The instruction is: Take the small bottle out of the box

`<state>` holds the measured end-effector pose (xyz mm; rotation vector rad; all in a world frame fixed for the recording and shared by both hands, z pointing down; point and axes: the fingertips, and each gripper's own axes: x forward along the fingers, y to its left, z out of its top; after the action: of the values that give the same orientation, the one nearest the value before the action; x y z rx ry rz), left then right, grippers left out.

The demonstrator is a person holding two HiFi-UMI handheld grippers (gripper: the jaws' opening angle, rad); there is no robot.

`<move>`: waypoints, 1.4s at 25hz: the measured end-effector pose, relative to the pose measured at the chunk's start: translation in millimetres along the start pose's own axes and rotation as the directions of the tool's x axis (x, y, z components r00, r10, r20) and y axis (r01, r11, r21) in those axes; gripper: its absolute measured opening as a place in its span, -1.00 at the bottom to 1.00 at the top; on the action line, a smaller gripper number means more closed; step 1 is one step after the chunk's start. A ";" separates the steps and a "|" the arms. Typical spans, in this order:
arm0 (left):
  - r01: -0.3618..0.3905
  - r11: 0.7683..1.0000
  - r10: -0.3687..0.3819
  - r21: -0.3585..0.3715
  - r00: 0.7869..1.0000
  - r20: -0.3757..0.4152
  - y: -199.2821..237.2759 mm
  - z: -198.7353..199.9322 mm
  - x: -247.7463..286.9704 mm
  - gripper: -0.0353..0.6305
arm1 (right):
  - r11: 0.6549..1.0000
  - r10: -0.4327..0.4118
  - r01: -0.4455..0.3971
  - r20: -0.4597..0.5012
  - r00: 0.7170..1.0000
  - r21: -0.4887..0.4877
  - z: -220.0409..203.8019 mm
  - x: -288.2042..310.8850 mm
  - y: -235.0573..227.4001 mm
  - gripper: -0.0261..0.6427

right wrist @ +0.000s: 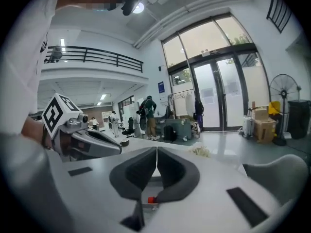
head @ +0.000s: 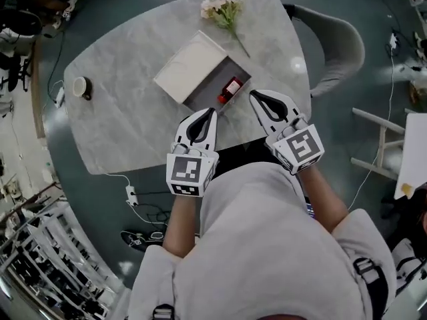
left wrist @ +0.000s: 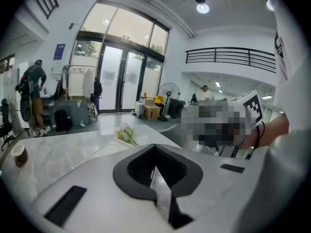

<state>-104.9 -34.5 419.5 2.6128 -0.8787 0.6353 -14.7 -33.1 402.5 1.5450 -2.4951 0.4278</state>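
- Bottle [head: 231, 89] (red) lies in the open box [head: 208, 93].
- Left claw [head: 212, 110] and right claw [head: 252, 93], both closed and empty, hover near it.
- Approach step, I judge; next, one claw must open over the bottle.

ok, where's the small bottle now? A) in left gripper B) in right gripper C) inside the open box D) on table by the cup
C: the small bottle lies inside the open box, with left gripper and right gripper both shut, empty.
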 end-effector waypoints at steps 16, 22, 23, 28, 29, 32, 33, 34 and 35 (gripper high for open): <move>0.301 0.951 -0.271 0.067 0.920 -0.283 -0.9 -58.6 74.3 -0.82 | 0.943 -0.267 0.279 -0.085 0.960 0.182 -71.4 0.1 -25.2 -0.84; 0.315 0.945 -0.270 0.088 0.904 -0.332 2.5 -65.2 101.5 -0.82 | 0.936 -0.266 0.282 -0.100 0.959 0.213 -86.7 4.2 -34.4 -0.84; 0.314 0.946 -0.269 0.082 0.900 -0.342 2.8 -68.2 106.4 -0.82 | 0.936 -0.262 0.279 -0.104 0.959 0.214 -89.5 4.6 -35.9 -0.84; 0.323 0.944 -0.268 0.067 0.870 -0.414 2.2 -90.6 127.7 -0.82 | 0.932 -0.252 0.274 -0.120 0.960 0.238 -99.9 5.2 -44.5 -0.84; 0.332 0.941 -0.275 0.066 0.863 -0.423 1.1 -94.3 131.2 -0.82 | 0.931 -0.251 0.274 -0.121 0.960 0.242 -101.6 4.8 -46.3 -0.84; 0.346 0.935 -0.280 0.071 0.849 -0.448 0.9 -103.9 141.3 -0.82 | 0.927 -0.248 0.272 -0.123 0.961 0.258 -104.6 3.2 -52.1 -0.84; 0.348 0.935 -0.279 0.070 0.842 -0.461 1.2 -107.5 144.0 -0.82 | 0.925 -0.248 0.273 -0.124 0.961 0.263 -105.6 2.0 -54.1 -0.84; 0.352 0.934 -0.280 0.066 0.833 -0.477 1.3 -111.5 146.5 -0.82 | 0.924 -0.249 0.274 -0.127 0.960 0.265 -107.2 0.4 -56.2 -0.84; 0.356 0.933 -0.282 0.060 0.822 -0.494 1.5 -115.8 149.1 -0.82 | 0.924 -0.249 0.276 -0.130 0.960 0.266 -109.3 -1.1 -58.4 -0.84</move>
<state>-35.3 -60.2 593.1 2.4600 -0.2363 1.2152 37.9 -20.4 514.0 1.8836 -2.1855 0.8193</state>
